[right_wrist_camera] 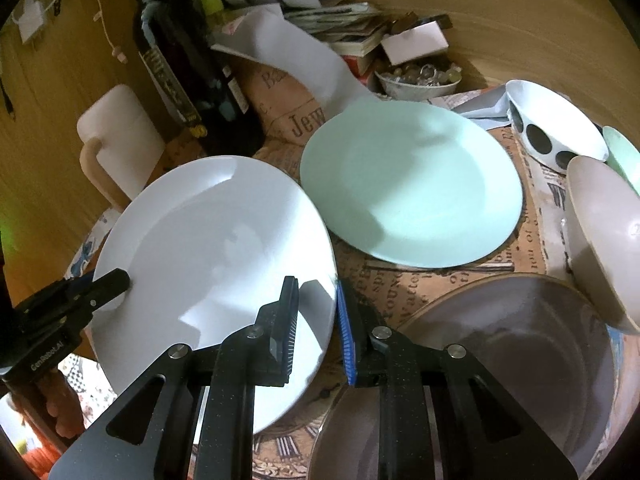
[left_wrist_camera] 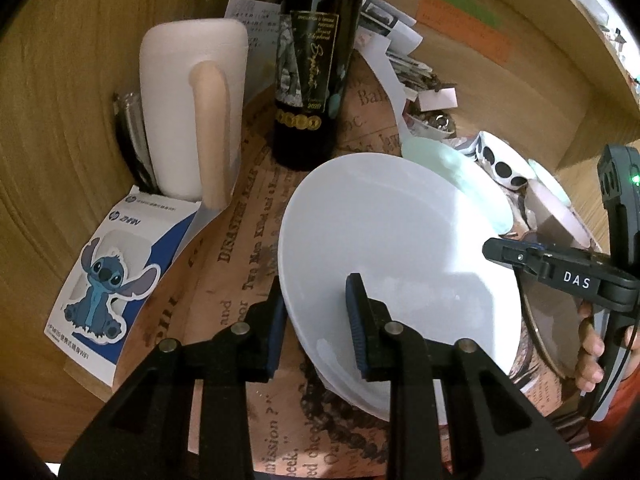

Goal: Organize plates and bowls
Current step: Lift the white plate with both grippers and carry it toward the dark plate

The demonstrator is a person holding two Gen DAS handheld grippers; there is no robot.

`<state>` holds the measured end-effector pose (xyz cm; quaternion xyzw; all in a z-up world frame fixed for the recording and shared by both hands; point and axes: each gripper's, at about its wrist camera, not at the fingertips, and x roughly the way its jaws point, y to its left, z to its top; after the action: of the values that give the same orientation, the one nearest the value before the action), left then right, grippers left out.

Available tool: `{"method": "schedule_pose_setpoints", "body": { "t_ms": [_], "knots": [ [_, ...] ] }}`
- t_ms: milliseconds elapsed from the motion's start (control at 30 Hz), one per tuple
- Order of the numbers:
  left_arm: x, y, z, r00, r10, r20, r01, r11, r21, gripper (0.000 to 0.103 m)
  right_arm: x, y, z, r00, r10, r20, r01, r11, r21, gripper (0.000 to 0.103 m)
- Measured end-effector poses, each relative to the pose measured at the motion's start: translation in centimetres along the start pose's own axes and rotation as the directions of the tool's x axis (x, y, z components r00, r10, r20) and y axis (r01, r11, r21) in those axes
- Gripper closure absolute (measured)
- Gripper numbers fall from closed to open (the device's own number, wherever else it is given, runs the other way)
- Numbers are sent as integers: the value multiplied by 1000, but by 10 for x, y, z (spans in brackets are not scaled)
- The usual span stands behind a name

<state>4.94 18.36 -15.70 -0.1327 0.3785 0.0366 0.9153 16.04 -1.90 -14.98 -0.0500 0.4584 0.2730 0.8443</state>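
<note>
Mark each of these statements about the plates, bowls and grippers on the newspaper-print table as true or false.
1. Both grippers grip the round white plate by its rim. True: the left gripper and the right gripper clamp opposite edges.
2. The mint-green plate is stacked on the white plate. False: it lies beside it on the table covering.
3. The dark glass wine bottle lies on its side. False: it stands upright behind the white plate.
4. A white bowl with black dots sits to the right of the mint-green plate in the right wrist view. True.
5. The big grey-brown plate is held by the right gripper. False: it lies beside that gripper, ungripped.
</note>
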Motion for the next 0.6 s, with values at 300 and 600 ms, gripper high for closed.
{"method": "schedule_pose_setpoints", "body": {
  "t_ms": [300,600],
  "knots": [
    [-8,-8,9,999,-34,38,35,999,-16,75,-16,-6,0,999,8,39,-8,1000,11,85],
    [-10,-22,11,996,-71,49,72,997,-18,75,-35,-19,-7,998,-2,70,1,1000,24,85]
  ]
}}
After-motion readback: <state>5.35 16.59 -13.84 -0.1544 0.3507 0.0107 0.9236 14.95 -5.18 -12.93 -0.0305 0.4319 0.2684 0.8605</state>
